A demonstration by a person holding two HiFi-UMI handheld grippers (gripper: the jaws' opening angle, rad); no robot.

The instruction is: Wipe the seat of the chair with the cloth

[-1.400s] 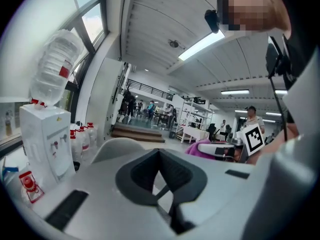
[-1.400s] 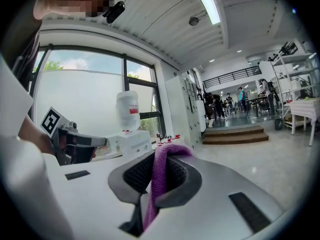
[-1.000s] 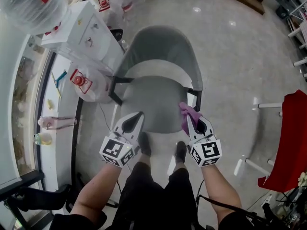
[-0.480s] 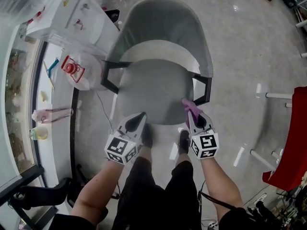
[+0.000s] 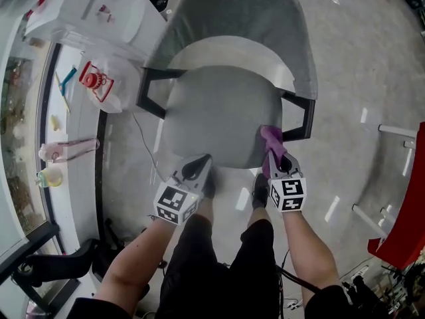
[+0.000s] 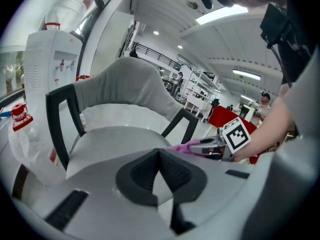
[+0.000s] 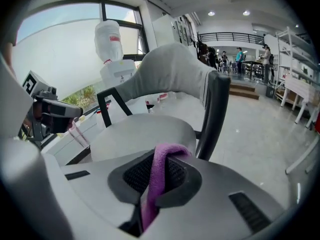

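Head view: right gripper (image 5: 276,163) pinching cloth (image 5: 271,140) now reaches seat (image 5: 216,115) near right edge; wiping can start. Left gripper (image 5: 199,169) closed, empty.

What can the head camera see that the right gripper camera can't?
Only the head view shows the person's shoes and legs. Only the right gripper view shows the big window and far-off people. Both show the grey chair seat and the purple cloth pinched in the right tongs.
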